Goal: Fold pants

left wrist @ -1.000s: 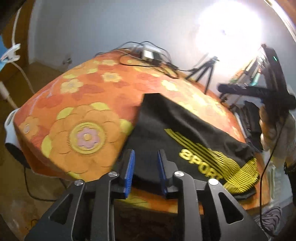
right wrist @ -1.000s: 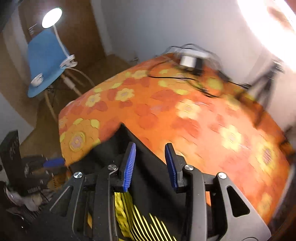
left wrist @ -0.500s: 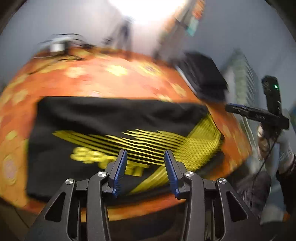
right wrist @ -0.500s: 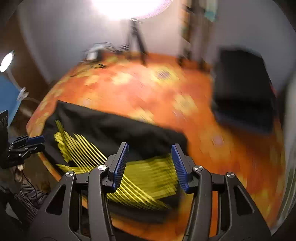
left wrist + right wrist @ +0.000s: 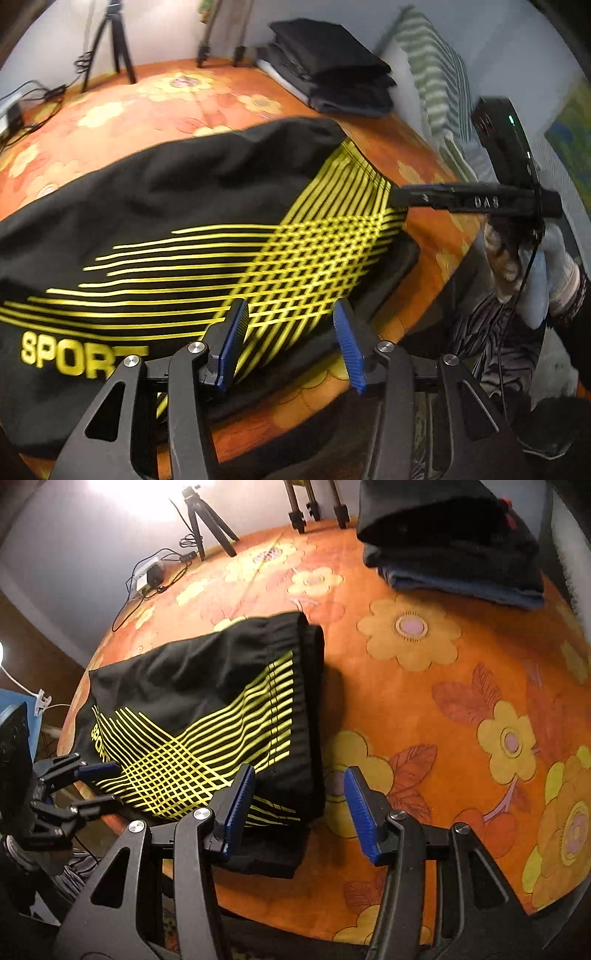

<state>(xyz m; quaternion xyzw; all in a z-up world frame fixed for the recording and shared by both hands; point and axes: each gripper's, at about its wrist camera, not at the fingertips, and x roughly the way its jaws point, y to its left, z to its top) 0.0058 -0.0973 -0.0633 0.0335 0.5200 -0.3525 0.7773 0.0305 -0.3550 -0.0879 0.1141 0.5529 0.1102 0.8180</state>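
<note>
Black pants point(image 5: 207, 709) with yellow stripes are seen folded at the lower left of the orange flowered surface point(image 5: 461, 709), close to its edge. Nothing is gripped by the left gripper point(image 5: 291, 339) or the right gripper point(image 5: 299, 805); both sets of jaws are spread wide. If only the top layer is pinched, the fold could be pulled apart, or the pants dragged off the edge.

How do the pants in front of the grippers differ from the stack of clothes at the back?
The pants lie spread in one flat fold with yellow stripes and SPORT lettering; the stack is several plain dark garments piled up, a blue one lowest. The pants sit at the near edge, the stack at the far side. Both rest on the orange floral cover.
</note>
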